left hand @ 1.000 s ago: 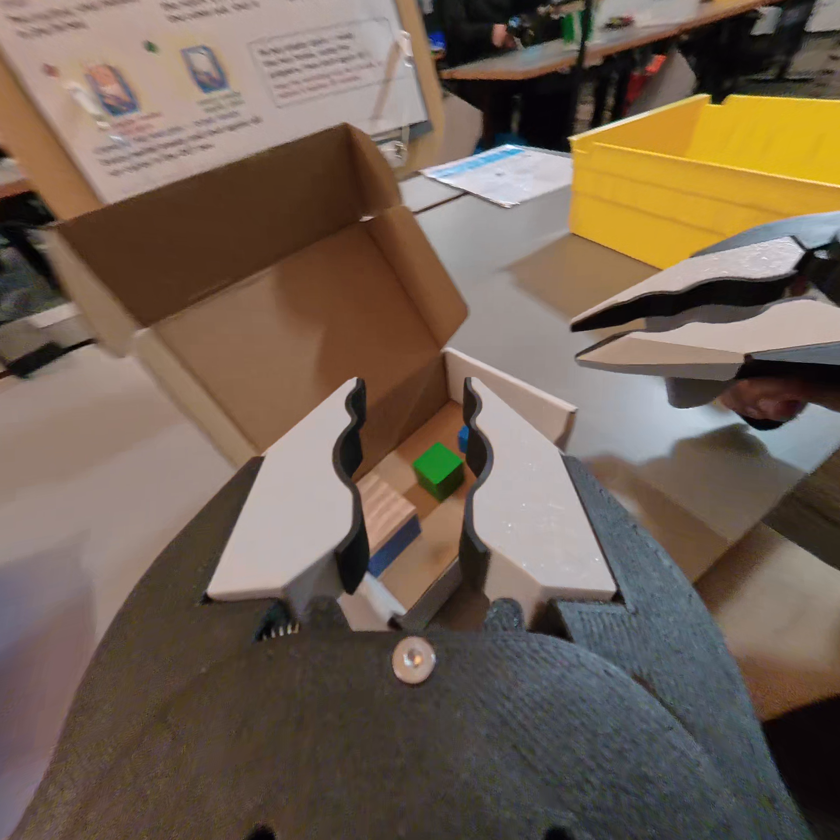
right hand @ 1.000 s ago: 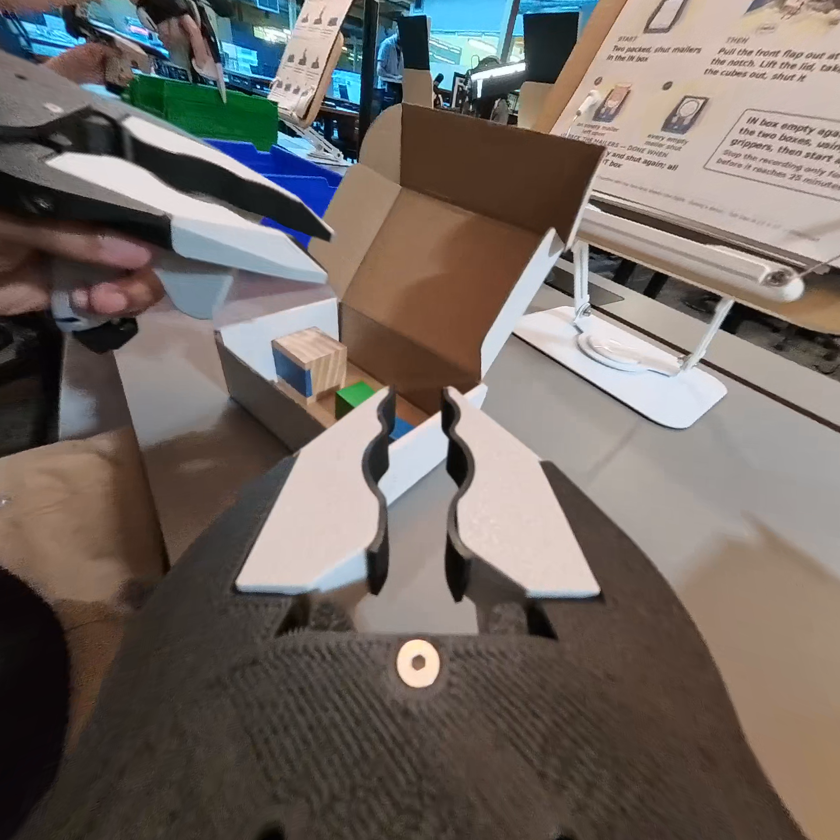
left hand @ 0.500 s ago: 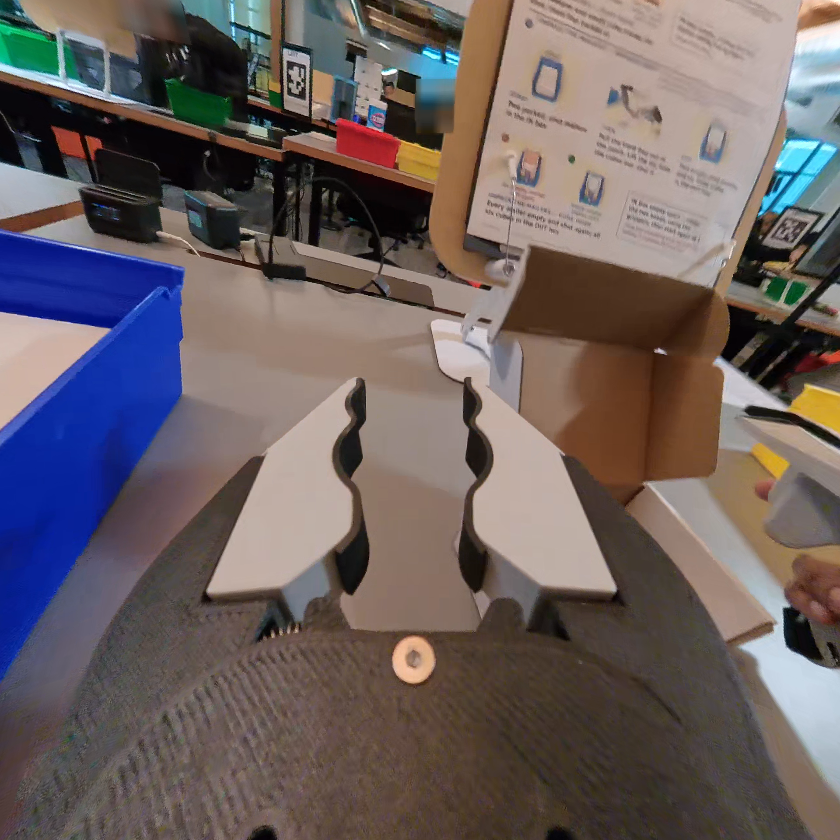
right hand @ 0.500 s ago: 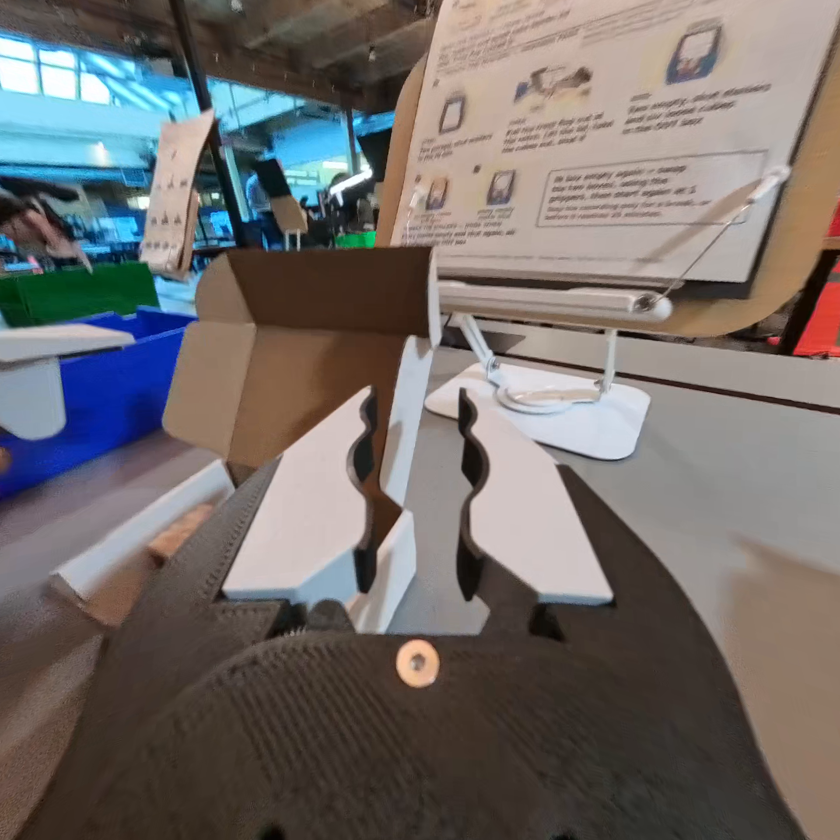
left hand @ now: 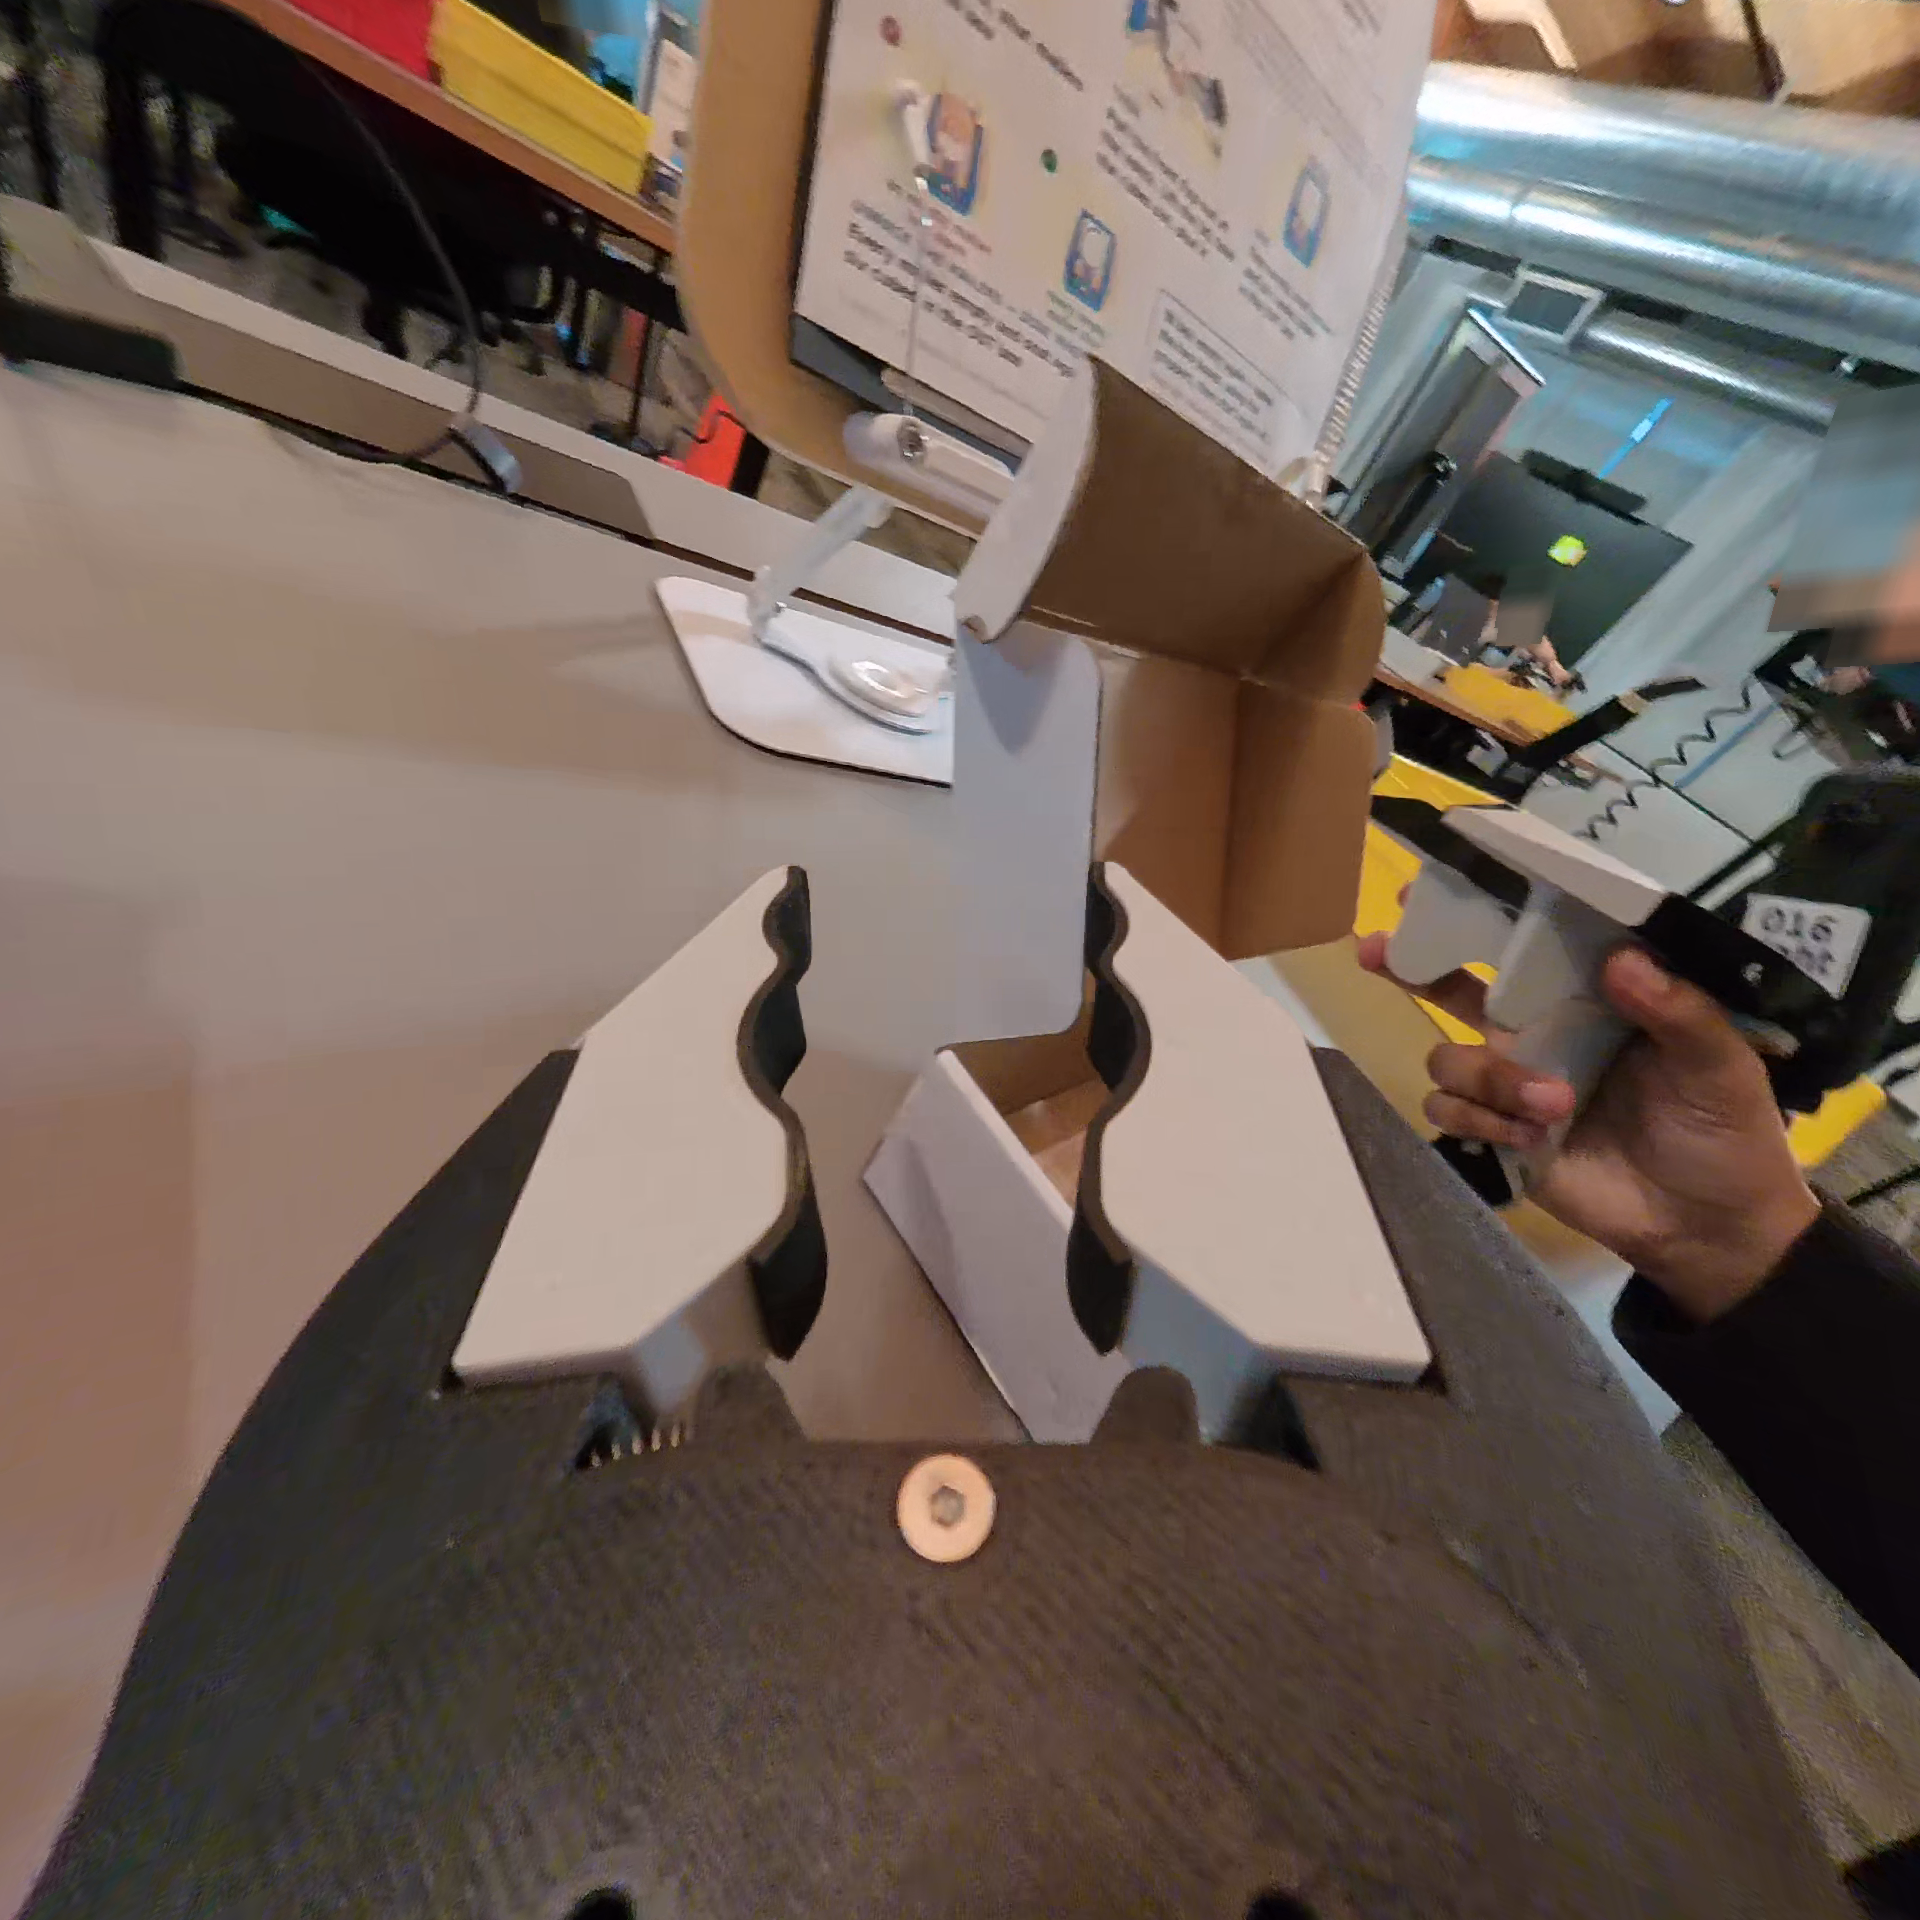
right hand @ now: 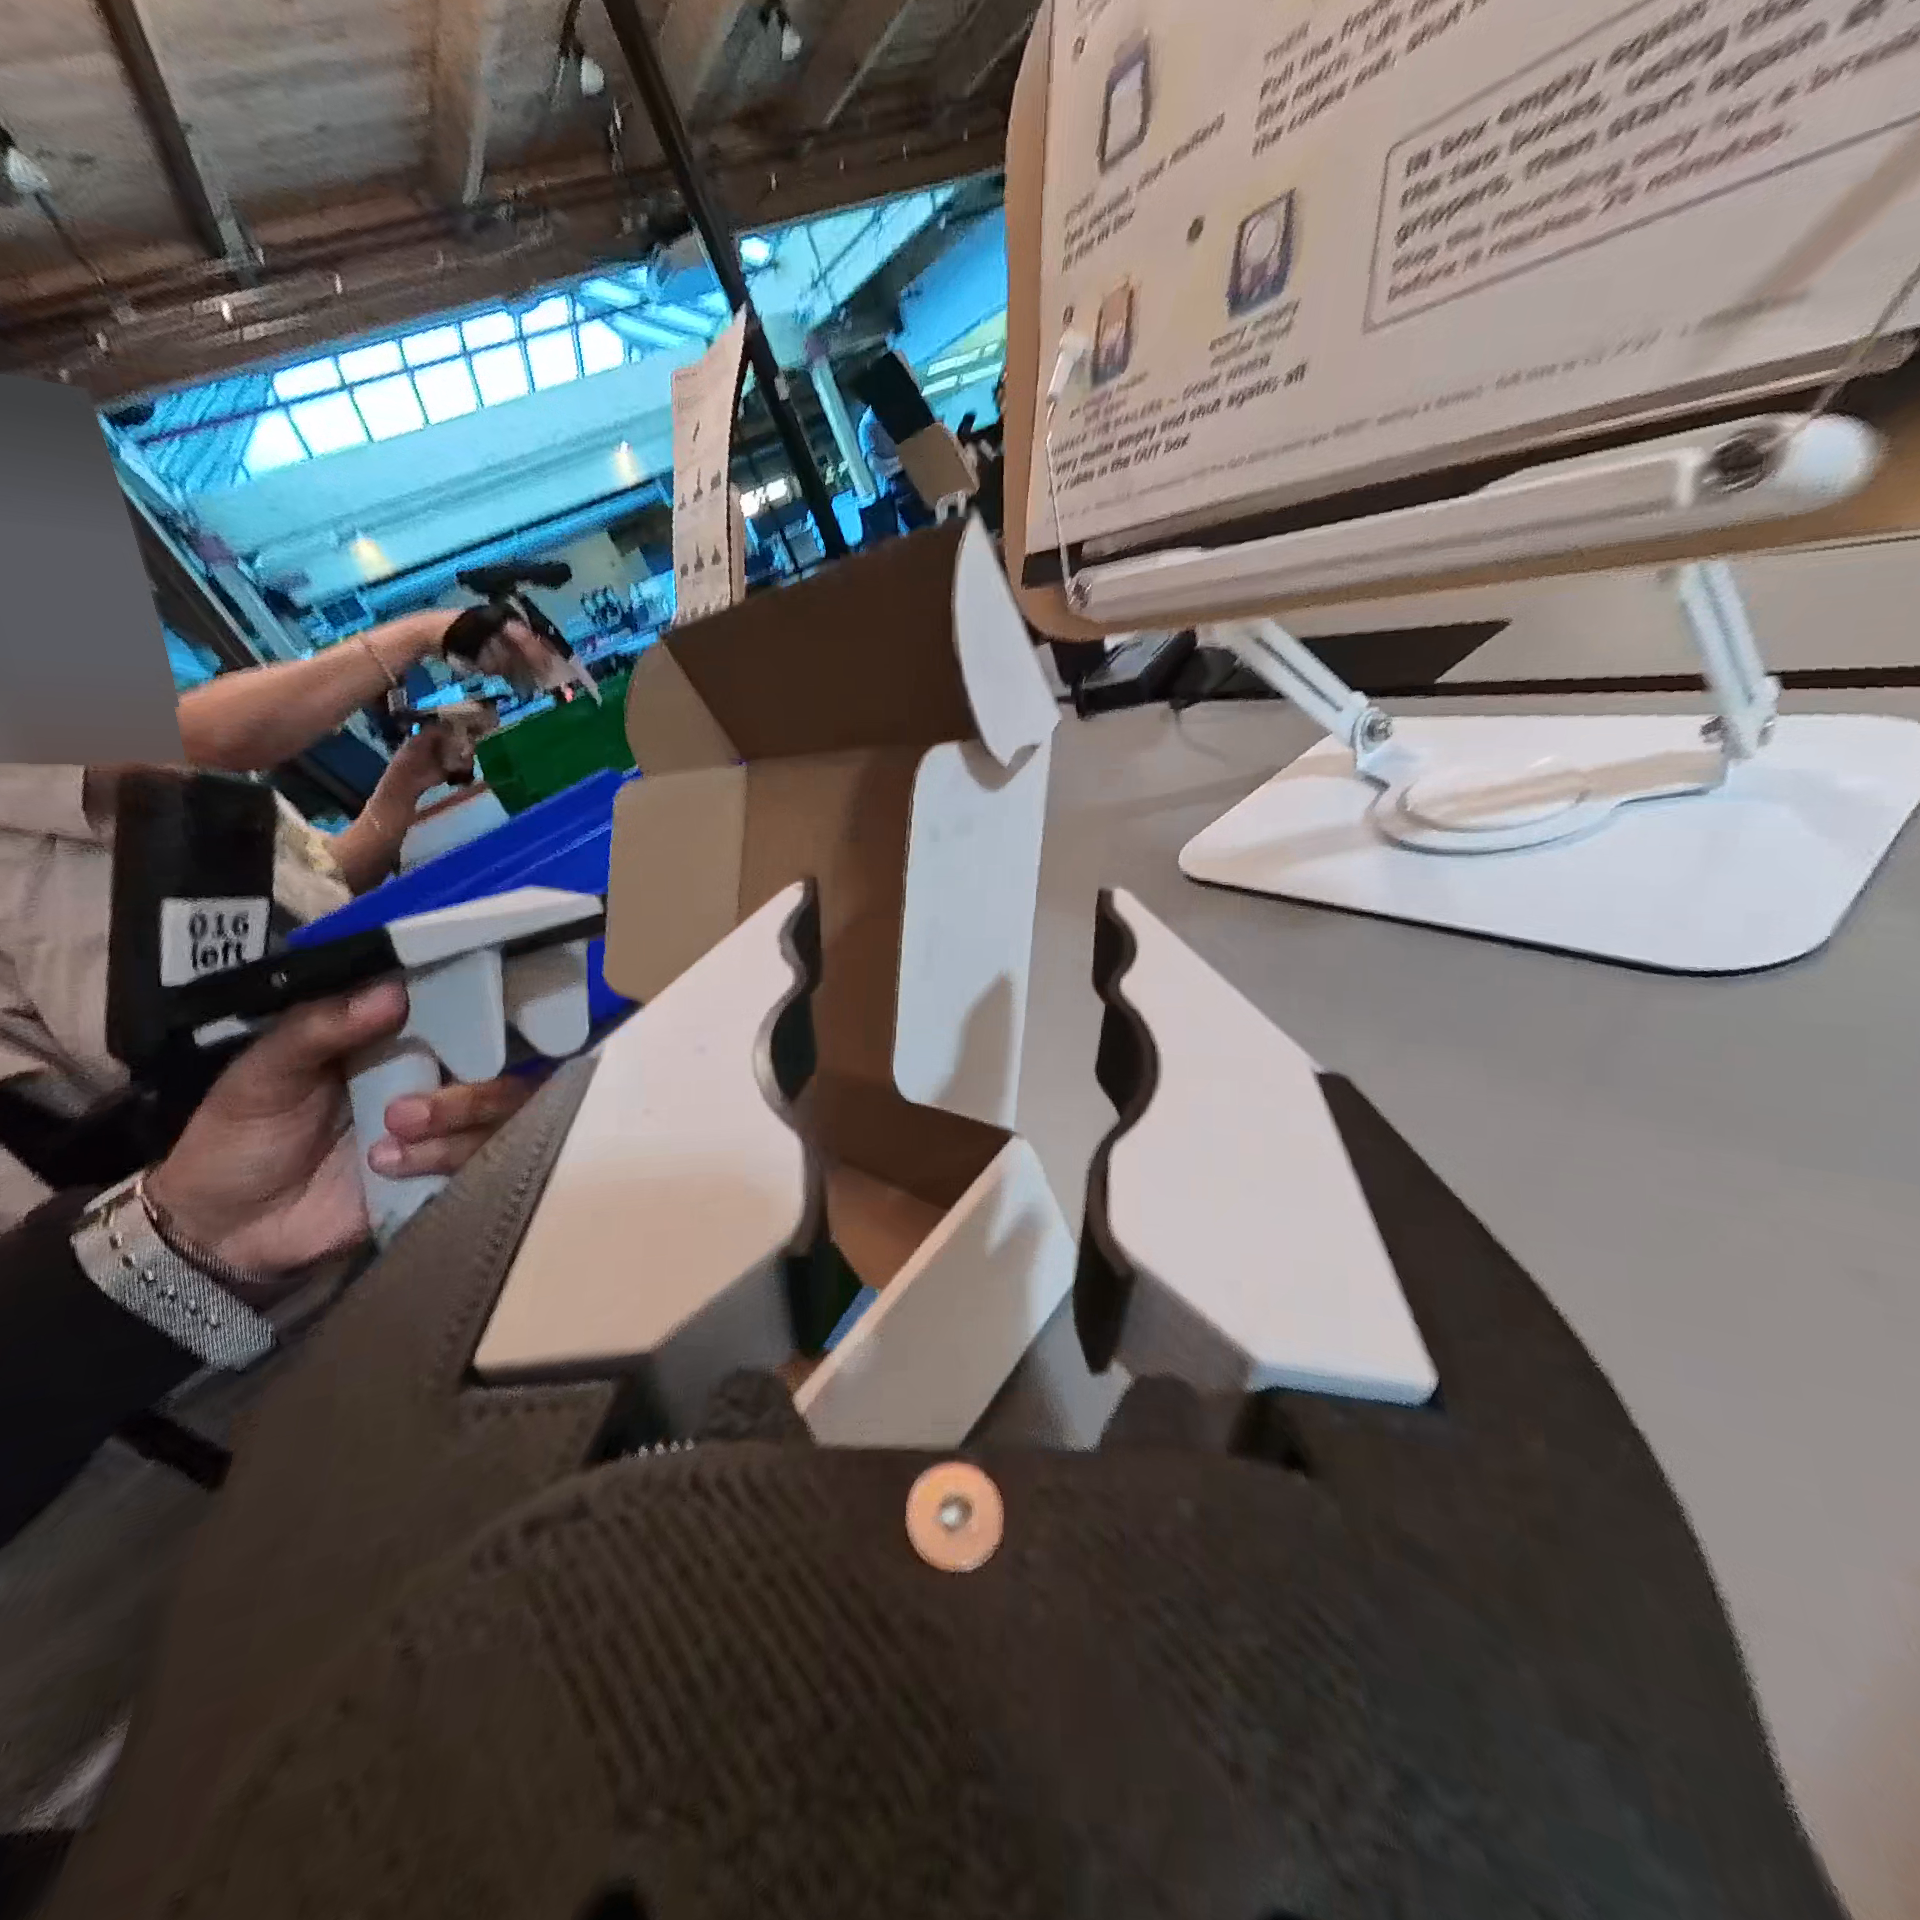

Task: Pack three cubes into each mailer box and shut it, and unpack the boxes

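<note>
you work on a grey table [left hand: 312, 779], where a white stand [right hand: 1558, 842] holding an instruction board [left hand: 1091, 156] sits behind the mailer box [left hand: 1195, 665], with a blue bin [right hand: 499, 883] off to your left and a yellow bin [left hand: 1403, 831] to your right. the mailer box stands just ahead of both tools, its lid [right hand: 831, 665] raised upright with the brown inside facing you and the white side flap [right hand: 966, 914] hanging down. the box is not shut, so closing is what remains for this one; judging from a sliver of green low inside the box in the right wrist view, at least one cube is in there, but you cannot count three from here. the left gripper [left hand: 945, 1122] has its fingers spread with nothing between them, hovering at the box's near left corner wall [left hand: 966, 1184]. the right gripper [right hand: 951, 1122] is likewise spread and empty, flanking the near right corner wall [right hand: 935, 1320]. your likely next move is to bring the lid down and tuck the front flap.
</note>
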Tool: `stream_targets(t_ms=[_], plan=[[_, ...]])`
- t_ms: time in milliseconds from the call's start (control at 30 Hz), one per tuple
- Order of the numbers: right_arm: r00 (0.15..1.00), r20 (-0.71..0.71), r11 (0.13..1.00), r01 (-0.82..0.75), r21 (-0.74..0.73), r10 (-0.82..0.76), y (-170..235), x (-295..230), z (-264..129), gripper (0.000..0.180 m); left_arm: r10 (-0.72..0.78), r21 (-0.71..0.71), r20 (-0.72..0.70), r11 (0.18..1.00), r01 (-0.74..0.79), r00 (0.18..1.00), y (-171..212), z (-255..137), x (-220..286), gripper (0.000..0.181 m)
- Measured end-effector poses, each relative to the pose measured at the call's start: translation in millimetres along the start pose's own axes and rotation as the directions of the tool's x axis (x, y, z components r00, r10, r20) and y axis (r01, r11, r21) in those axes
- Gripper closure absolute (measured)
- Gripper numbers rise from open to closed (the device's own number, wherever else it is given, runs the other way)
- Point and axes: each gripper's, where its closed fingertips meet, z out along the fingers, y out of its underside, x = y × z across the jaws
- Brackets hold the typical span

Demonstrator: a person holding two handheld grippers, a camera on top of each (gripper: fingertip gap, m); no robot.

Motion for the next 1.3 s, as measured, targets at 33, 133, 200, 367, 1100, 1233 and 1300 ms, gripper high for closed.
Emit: stream_targets(t_ms=[33,133,200,367,1100,1233,1300], plan=[[1.000,0.011,1.000,0.012,-0.021,-0.012,4.5,-2.7,3.8,0.127,0.014,-0.012,-0.024,1.000,-0.014,1.000,2.0,0.7,4.1,0.129],[0.998,0.041,0.997,0.046,-0.066,-0.043,17.1,-12.0,12.8,0.126,0.037,-0.039,-0.076,0.998,-0.040,0.996,7.7,2.4,12.6,0.129],[0.996,0.048,0.992,0.076,-0.100,-0.071,25.0,-16.0,14.5,0.126,0.039,-0.043,-0.114,0.998,-0.044,0.993,9.6,3.2,19.6,0.135],[0.991,0.049,0.987,0.127,-0.101,-0.122,25.6,-22.1,16.6,0.133,-0.020,-0.094,-0.186,0.996,0.003,0.982,22.4,6.9,34.6,0.146],[0.990,-0.018,0.990,0.137,-0.021,-0.138,9.2,-14.8,17.9,0.157,-0.040,-0.003,-0.186,0.999,0.040,0.982,5.2,-6.0,25.1,0.153],[0.990,-0.019,0.990,0.141,-0.026,-0.141,10.6,-15.2,18.1,0.157,-0.020,-0.014,-0.187,1.000,0.018,0.982,8.4,-3.9,27.2,0.154],[0.990,-0.029,0.990,0.139,-0.027,-0.140,10.7,-13.7,17.2,0.157,-0.004,-0.021,-0.183,1.000,0.000,0.983,10.6,-2.3,28.1,0.154]])
